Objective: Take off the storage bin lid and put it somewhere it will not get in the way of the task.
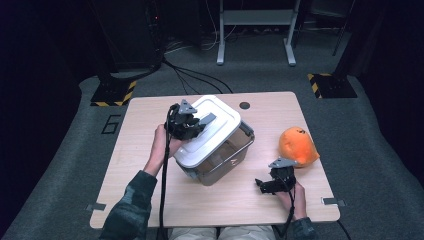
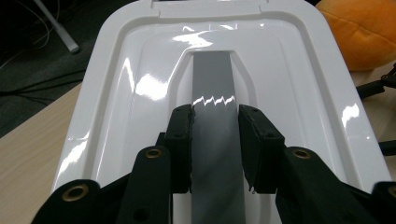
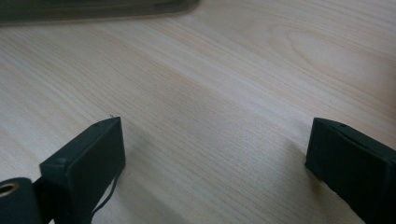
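One clear storage box [image 1: 220,150] with a glossy white lid [image 2: 140,84] and grey handle [image 2: 215,116] sits tilted mid-desk [image 1: 150,195]. We see bare wood in front and left of it; an orange plush [image 1: 297,145] lies right. Our left claw [image 2: 215,140] clamps the handle; our right claw [image 3: 215,154] gapes wide, empty, above the desk.

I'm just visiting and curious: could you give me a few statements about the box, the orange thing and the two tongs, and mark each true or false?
1. The left tongs are clamped on the grey handle of the white lid. True.
2. The box sits flat. False: it is tilted.
3. The right tongs hold the orange plush toy. False: they are open over bare table.
4. The orange plush toy lies on the table. True.
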Available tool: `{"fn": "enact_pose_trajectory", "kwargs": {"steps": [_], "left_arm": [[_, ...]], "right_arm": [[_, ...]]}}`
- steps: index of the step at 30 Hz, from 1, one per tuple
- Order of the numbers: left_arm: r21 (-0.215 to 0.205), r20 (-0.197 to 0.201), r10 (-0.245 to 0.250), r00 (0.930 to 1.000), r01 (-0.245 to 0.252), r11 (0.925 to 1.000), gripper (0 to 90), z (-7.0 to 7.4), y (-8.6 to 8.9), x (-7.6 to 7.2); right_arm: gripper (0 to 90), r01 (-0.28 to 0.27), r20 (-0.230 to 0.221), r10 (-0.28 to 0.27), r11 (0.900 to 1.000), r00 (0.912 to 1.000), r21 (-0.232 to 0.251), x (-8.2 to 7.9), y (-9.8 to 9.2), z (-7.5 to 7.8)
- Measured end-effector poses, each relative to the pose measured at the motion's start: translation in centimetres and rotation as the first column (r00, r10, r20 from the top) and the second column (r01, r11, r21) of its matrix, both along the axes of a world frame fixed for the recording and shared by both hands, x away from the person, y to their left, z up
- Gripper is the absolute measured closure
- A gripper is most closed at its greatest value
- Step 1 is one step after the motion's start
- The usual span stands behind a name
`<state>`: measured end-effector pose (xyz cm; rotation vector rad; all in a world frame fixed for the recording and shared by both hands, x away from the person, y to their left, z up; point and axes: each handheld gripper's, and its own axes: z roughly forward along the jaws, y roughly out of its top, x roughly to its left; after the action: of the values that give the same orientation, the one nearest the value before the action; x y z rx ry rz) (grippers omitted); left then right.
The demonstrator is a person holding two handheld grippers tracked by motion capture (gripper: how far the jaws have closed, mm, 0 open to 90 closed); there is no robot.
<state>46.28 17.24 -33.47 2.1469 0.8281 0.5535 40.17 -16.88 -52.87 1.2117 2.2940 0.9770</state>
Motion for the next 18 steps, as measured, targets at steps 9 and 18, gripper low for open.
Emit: {"fn": "enact_pose_trajectory", "kwargs": {"steps": [9, 18], "left_arm": [[-0.002, 0.007, 0.027, 0.9996, -0.027, 0.9996, 66.3, 0.5, 1.2, 0.2], [-0.002, 0.020, 0.058, 0.9981, -0.058, 0.9983, 66.3, 0.9, 2.5, 0.3]], "right_arm": [[3.7, 0.001, 0.000, -0.001, 1.000, 1.0000, -0.001, 0.0, 0.0, 0.0], [3.7, 0.001, 0.000, -0.001, 1.000, 1.0000, 0.000, 0.0, 0.0, 0.0]]}}
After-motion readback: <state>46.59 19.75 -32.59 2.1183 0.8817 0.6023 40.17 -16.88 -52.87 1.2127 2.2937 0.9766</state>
